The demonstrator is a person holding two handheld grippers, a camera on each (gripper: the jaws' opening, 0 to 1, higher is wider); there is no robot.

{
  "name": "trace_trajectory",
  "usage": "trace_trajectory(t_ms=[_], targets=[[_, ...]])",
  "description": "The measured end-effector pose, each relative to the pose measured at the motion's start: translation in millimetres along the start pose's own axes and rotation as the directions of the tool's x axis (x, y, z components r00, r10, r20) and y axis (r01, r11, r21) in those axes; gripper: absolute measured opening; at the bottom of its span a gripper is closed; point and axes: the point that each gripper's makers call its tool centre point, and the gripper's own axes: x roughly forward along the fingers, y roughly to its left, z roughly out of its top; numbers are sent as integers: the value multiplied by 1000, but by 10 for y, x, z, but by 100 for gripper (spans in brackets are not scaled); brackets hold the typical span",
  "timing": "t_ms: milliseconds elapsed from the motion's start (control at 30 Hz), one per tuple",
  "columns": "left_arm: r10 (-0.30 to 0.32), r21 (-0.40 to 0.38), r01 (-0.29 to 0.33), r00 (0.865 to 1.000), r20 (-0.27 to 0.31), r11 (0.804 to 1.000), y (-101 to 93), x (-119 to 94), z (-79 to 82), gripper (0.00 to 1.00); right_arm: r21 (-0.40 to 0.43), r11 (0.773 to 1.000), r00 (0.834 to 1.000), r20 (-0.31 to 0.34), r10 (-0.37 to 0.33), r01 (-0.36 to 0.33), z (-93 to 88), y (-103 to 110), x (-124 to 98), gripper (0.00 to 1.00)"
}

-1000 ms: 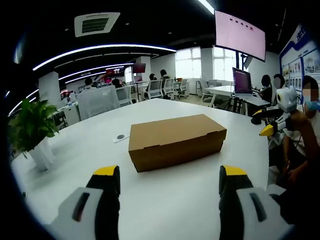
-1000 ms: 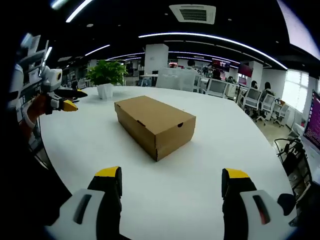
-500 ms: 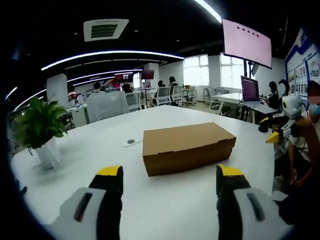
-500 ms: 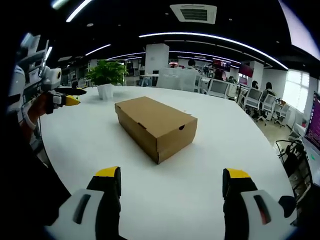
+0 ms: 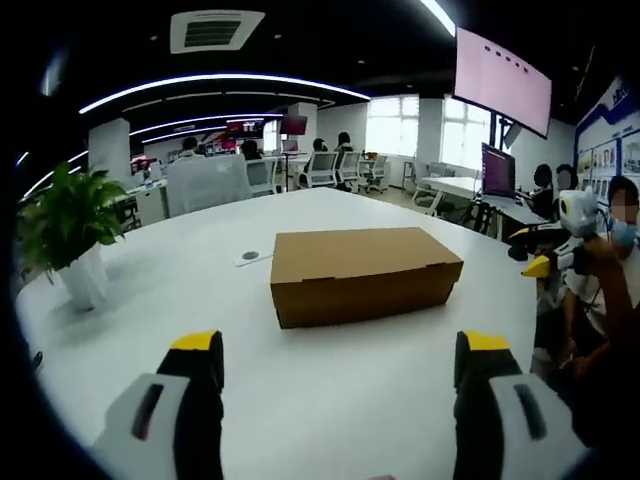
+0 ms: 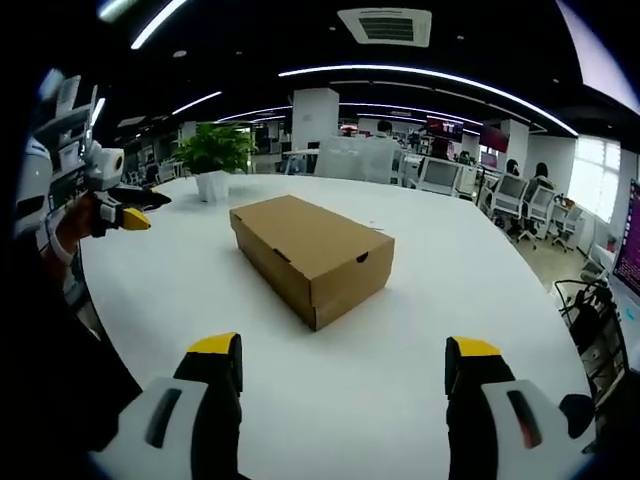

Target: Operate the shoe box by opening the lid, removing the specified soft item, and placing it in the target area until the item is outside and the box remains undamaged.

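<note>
**Closed box, both grippers well back: where the lid-opening could hurt the cardboard**

We see the plain brown cardboard shoe box [image 5: 364, 273] lying flat on the round white table [image 5: 330, 400], lid still seated all round, with a small finger notch on its short end in the right gripper view. The soft item is presumably inside; we cannot see it. Our left gripper [image 5: 335, 350] and right gripper [image 6: 338, 350] both hang short of the box, each with its yellow-tipped jaws spread wide and nothing between them.

From here we judge the main risk to be the lid itself. If we pinch the thin lid edge hard, or lift one corner alone, the cardboard may crease or tear. If we lift without steadying the base, the light box may slide or tip across the smooth tabletop. A leafy green plant in a white pot [image 5: 72, 240] and a small round disc [image 5: 250, 256] sit beyond the box, apart from it, and a careless swing could reach them.
</note>
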Motion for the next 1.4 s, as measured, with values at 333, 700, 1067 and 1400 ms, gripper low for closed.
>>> trace_trajectory(t_ms=[333,700,1067,1400], targets=[[-12,18,12,1000,11,1000,-8,15,41,99,-2,1000,1000,-2,-1,1,8,-3,12,86],[-8,25,8,1000,9,1000,12,15,83,98,-29,1000,1000,-14,-4,4,-8,6,5,84],[-14,62,15,1000,-11,998,-7,90,57,96,-28,999,999,-27,18,-19,-33,23,5,85],[-28,49,28,1000,-11,998,-12,154,73,91,8,1000,997,-74,29,-28,-88,11,-6,84]])
